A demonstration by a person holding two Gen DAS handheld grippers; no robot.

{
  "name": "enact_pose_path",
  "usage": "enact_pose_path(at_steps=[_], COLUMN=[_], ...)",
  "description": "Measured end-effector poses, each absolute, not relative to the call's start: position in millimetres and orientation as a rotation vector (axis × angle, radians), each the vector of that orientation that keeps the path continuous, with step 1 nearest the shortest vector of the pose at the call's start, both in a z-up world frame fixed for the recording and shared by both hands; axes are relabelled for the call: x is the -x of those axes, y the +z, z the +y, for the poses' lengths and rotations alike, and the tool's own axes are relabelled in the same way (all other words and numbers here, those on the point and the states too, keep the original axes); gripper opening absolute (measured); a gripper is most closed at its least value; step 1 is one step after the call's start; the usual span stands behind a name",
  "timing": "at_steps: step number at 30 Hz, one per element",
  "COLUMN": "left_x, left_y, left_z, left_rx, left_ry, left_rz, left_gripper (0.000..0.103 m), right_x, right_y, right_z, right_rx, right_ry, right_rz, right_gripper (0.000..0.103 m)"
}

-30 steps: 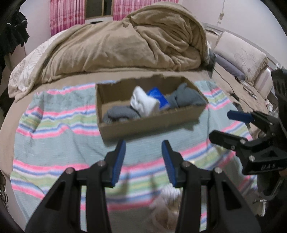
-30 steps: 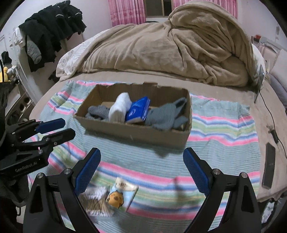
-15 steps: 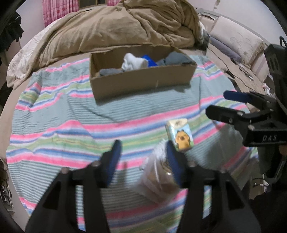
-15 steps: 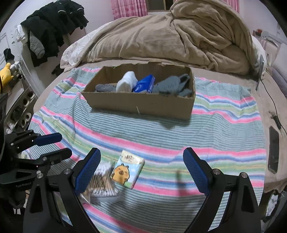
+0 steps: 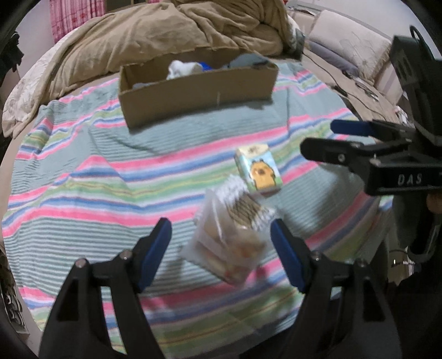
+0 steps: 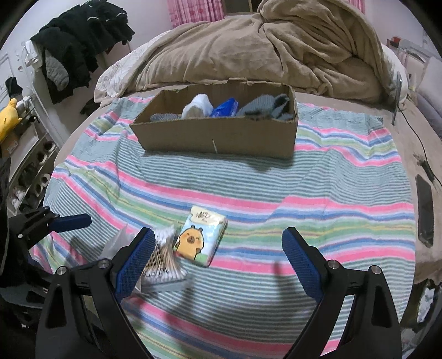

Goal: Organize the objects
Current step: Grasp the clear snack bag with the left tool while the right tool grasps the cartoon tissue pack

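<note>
Striped towel (image 6: 248,176): woven cotton-like cloth, ribbed, matt.
Cardboard box (image 6: 221,138) on towel: brown corrugated paperboard, matt, torn rim.
Tissue pack (image 6: 200,239) near box front: glossy printed plastic film.
Cotton swab bag (image 5: 229,234) just beside tissue pack: clear crinkled plastic, shiny; wooden sticks inside.
Blanket (image 6: 276,47) behind box: tan plush fleece, soft, matt.
Gripper pads (image 6: 135,255): blue textured rubbery facing, black matt plastic arms.

bed (image 6: 359,171) with tan duvet (image 6: 276,49), pink curtains (image 6: 190,11).
</note>
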State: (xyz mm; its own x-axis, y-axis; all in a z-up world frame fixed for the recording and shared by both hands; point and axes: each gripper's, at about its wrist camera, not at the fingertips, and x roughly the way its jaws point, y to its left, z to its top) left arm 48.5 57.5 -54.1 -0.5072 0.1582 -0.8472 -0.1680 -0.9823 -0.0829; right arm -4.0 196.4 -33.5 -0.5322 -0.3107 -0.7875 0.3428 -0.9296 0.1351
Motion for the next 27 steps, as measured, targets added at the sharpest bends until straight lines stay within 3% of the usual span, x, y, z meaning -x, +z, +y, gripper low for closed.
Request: enact_pose_path(at_steps=[11,27], left_x=[-50.3,-46.3], left_y=[-85.7,-102.3], left_z=[75.3,76.5], left_rx=[1.514,1.416], left_ry=[2.483,2.474], left_rz=[0.183,0.226], left_gripper=[0.077,0.076], right_x=[-3.3,16.4], right_y=[-43.3,-64.9], right_z=[207.5,195.4], right_rx=[-1.283,-1.355], right_ry=[-2.473,-2.436], right_rz=[0.015,0.038], right_gripper=[0.095,0.095])
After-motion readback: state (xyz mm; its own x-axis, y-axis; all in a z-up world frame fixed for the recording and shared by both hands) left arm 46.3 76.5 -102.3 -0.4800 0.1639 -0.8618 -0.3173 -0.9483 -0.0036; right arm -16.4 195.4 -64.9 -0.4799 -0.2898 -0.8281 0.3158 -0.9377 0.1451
